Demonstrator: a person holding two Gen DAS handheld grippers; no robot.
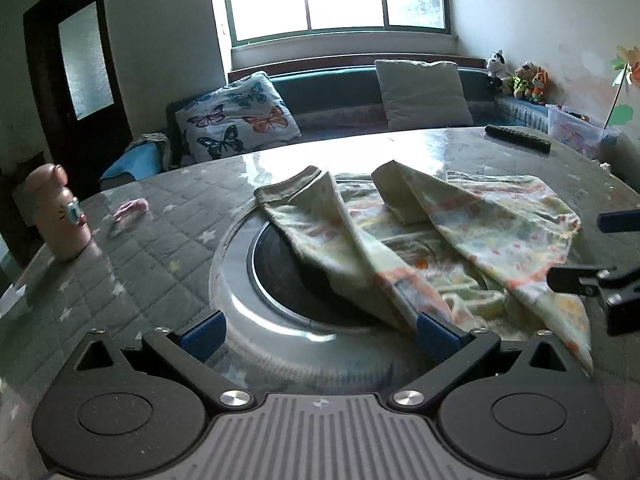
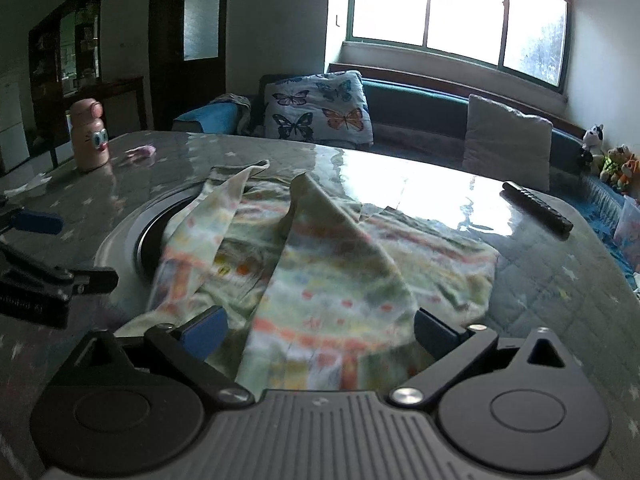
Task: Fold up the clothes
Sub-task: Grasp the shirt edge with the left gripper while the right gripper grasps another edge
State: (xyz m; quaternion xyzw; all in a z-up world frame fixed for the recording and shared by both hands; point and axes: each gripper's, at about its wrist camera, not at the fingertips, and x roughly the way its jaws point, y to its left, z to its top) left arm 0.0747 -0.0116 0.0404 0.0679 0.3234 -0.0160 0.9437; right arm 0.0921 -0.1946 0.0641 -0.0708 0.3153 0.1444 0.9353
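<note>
A pale patterned garment (image 1: 420,240) lies rumpled on the glass-topped table, both sleeves folded in across its body; it also shows in the right wrist view (image 2: 320,264). My left gripper (image 1: 320,334) is open, low at the garment's near left edge, its right finger (image 1: 434,332) beside the cloth. My right gripper (image 2: 316,332) is open with the garment's near edge lying between its fingers; it also shows at the right edge of the left wrist view (image 1: 588,252). The left gripper appears at the left of the right wrist view (image 2: 56,248).
A round inset hob (image 1: 280,276) sits under the garment. A pink bottle (image 1: 60,216) and a small pink item (image 1: 130,208) stand at the left, a remote (image 1: 518,138) at the far right. A sofa with cushions (image 1: 240,120) lies beyond the table.
</note>
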